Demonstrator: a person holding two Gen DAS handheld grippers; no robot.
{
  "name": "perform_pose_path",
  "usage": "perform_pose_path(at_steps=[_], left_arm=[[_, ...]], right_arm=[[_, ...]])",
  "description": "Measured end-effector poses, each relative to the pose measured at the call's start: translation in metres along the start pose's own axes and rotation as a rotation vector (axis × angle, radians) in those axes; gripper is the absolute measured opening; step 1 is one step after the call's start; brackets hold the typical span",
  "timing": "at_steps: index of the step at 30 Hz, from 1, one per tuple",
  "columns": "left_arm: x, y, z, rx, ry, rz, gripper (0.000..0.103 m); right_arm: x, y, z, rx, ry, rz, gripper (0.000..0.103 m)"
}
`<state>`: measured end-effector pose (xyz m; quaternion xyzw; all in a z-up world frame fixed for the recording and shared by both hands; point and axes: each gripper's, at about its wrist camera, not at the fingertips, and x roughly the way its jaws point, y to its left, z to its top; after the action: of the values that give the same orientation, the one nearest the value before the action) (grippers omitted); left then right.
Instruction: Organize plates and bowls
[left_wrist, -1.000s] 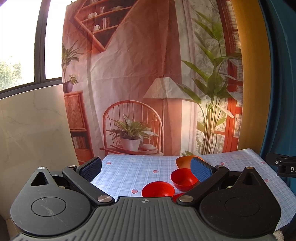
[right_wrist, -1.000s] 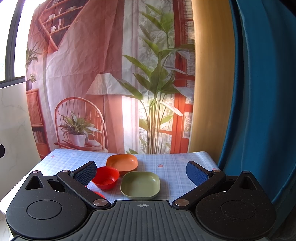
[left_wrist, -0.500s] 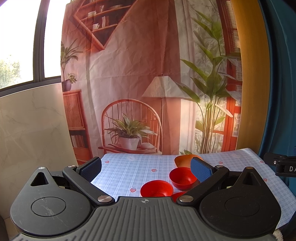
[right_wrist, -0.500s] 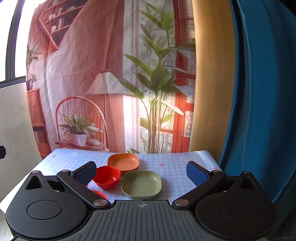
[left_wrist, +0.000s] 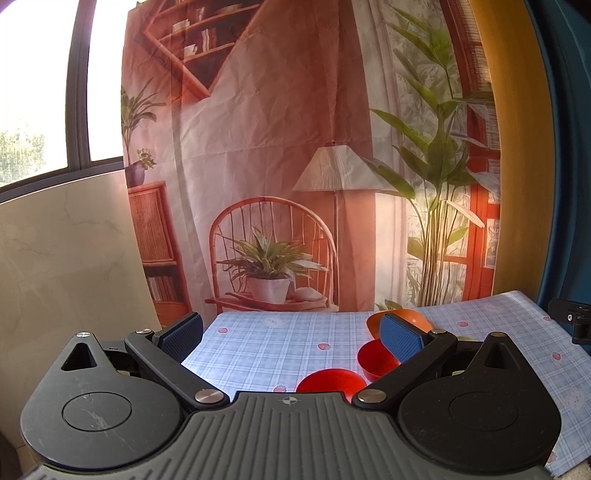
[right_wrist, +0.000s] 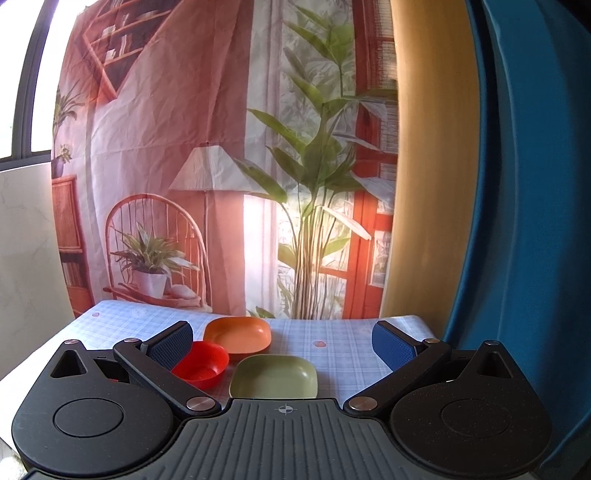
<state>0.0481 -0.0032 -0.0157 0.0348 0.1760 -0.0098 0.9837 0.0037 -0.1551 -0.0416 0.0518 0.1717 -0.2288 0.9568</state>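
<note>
right gripper (right_wrist: 282, 341): jaws apart, empty | green plate (right_wrist: 274, 376): dead ahead, nearest | red bowl (right_wrist: 201, 363), orange plate (right_wrist: 238, 334): left of green plate | left gripper (left_wrist: 291, 334): apart, farther

Checked blue tablecloth (left_wrist: 280, 354), printed room backdrop (left_wrist: 295, 147), blue curtain (right_wrist: 524, 184), window (left_wrist: 37, 92)

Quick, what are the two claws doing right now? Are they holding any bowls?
Left claw: open, holding nothing.
Right claw: open, holding nothing.
</note>
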Motion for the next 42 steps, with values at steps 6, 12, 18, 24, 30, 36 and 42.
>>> perform_pose_path(at_steps=[6, 12, 18, 24, 30, 36, 42], left_arm=[[0.028, -0.010, 0.008, 0.075, -0.012, 0.032, 0.103], [0.058, -0.019, 0.011, 0.114, -0.020, 0.025, 0.103], [0.086, -0.022, 0.016, 0.131, 0.018, -0.007, 0.103], [0.112, -0.021, 0.023, 0.162, 0.068, -0.031, 0.103], [0.144, -0.029, 0.020, 0.171, 0.146, -0.061, 0.097], [0.182, -0.036, 0.022, 0.152, 0.186, -0.121, 0.085], [0.243, -0.050, 0.017, 0.132, 0.256, -0.184, 0.070]], right_arm=[[0.039, -0.011, 0.003, 0.017, 0.030, -0.059, 0.103], [0.069, -0.017, 0.009, 0.007, 0.076, -0.019, 0.103], [0.095, -0.011, 0.016, -0.062, 0.085, -0.010, 0.103], [0.120, -0.016, 0.024, -0.047, 0.104, 0.056, 0.103], [0.142, -0.020, 0.034, -0.072, 0.101, 0.092, 0.097], [0.172, -0.031, 0.040, -0.058, 0.121, 0.121, 0.091], [0.225, -0.041, 0.035, -0.037, 0.163, 0.137, 0.068]])
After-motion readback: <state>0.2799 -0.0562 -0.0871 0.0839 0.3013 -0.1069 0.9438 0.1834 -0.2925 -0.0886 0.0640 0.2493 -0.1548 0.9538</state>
